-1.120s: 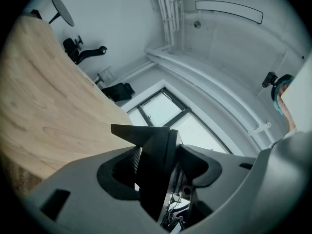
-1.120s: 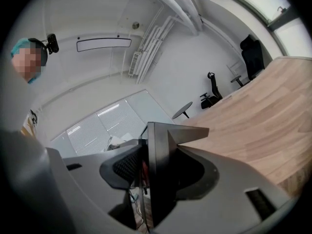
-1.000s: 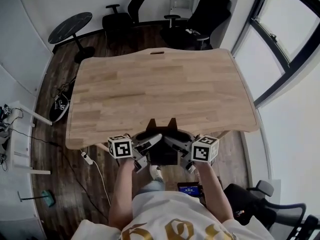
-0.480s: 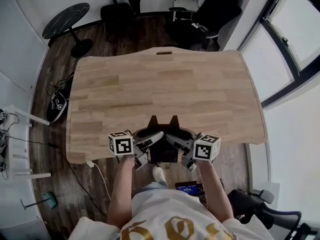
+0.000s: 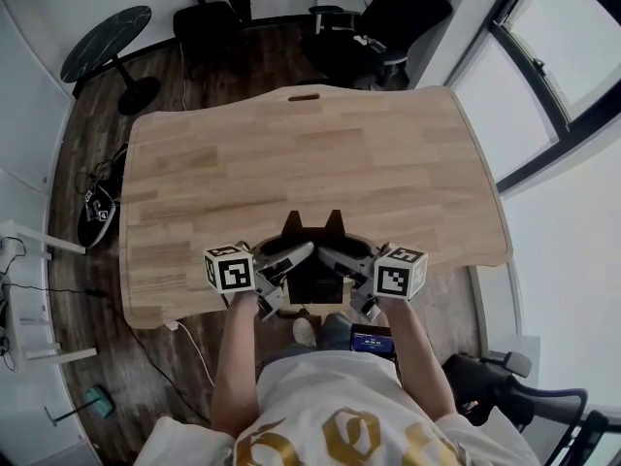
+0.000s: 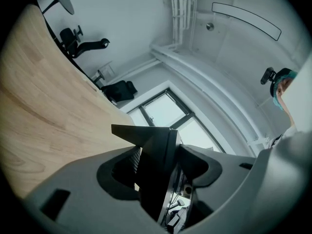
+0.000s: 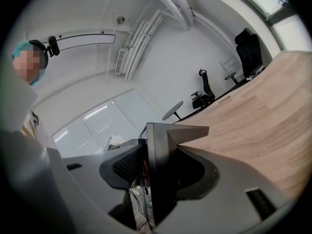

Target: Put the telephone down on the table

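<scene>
Now at the near edge of the table (image 5: 291, 153), the black telephone (image 5: 315, 272) hangs between the left gripper (image 5: 289, 260) and right gripper (image 5: 342, 260), each clamped on one side. Lowering both together, level, should seat its base flat before either lets go.

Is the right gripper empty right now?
No: the right gripper is clamped on the telephone, with its dark edge pinched between both pads.
</scene>
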